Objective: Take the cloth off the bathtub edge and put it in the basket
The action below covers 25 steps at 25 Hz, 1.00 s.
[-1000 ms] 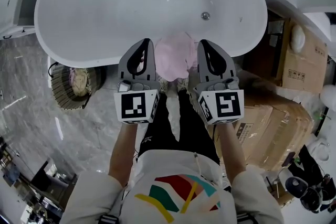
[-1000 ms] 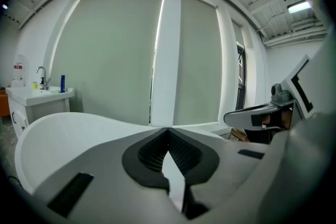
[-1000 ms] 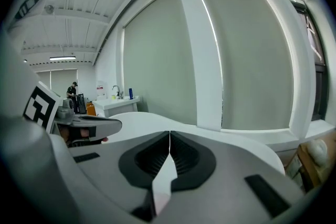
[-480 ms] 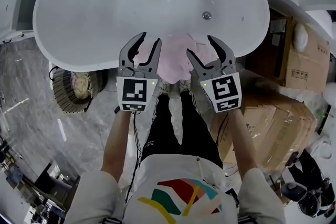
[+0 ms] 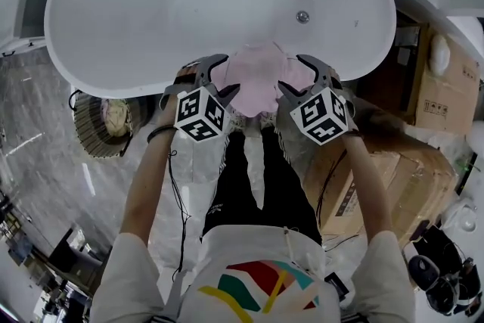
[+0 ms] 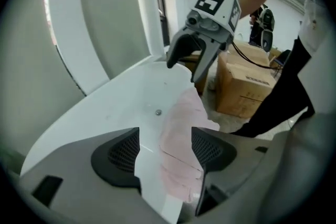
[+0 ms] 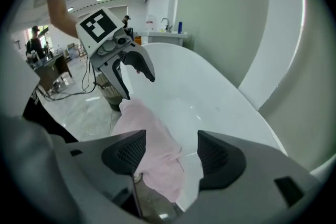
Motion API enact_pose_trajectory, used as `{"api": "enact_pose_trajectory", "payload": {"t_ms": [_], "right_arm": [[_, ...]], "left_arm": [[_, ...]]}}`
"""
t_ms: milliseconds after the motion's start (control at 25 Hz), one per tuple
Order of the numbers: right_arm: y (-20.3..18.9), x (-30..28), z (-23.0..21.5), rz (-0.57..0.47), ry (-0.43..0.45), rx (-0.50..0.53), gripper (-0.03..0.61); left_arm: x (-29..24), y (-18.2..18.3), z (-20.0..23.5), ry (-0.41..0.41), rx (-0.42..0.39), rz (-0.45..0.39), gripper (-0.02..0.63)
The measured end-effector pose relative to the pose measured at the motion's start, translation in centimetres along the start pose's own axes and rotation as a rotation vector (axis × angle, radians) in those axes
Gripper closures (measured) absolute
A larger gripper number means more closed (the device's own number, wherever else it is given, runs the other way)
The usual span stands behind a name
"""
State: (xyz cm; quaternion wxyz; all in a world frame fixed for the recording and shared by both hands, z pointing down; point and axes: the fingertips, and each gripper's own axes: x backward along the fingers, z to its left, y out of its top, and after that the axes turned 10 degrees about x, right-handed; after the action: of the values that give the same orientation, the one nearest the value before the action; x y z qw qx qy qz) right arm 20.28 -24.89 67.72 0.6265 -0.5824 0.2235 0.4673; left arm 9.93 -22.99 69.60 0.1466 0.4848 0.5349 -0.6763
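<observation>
Hanging across the bathtub (image 5: 113, 83) edge, the cloth (image 5: 257, 79) lies between the left gripper (image 5: 218, 76) and right gripper (image 5: 301, 76). Both jaws have just been opening, straddling its 2 sides without pinching.

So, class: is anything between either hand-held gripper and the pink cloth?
Nothing visible: the left hand-held gripper and right hand-held gripper have just been opening their jaws, and the pink cloth lies between each pair.
</observation>
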Motion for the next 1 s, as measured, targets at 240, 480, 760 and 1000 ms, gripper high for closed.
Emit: {"api": "enact_pose_trajectory", "payload": {"t_ms": [240,480,760,1000], "right_arm": [[-3.6,-3.7,3.1,0.122,0.12,0.151,0.278],[-7.6,-7.1,6.4,0.248,0.275,0.239,0.276],[-9.7,-9.3,6.9,0.295,0.309,0.189,0.276],[-9.5,-10.1,6.6,0.31,0.291,0.221,0.288]], "left_arm": [[-3.6,-4.6,-2.7,-0.132,-0.1,0.204,0.324],[-6.6,-5.3,-3.7,-0.162,-0.144,0.299,0.324],[-8.7,-7.2,-5.1,-0.24,-0.224,0.432,0.324],[-10.0,-7.8,-4.8,-0.181,-0.253,0.441,0.327]]}}
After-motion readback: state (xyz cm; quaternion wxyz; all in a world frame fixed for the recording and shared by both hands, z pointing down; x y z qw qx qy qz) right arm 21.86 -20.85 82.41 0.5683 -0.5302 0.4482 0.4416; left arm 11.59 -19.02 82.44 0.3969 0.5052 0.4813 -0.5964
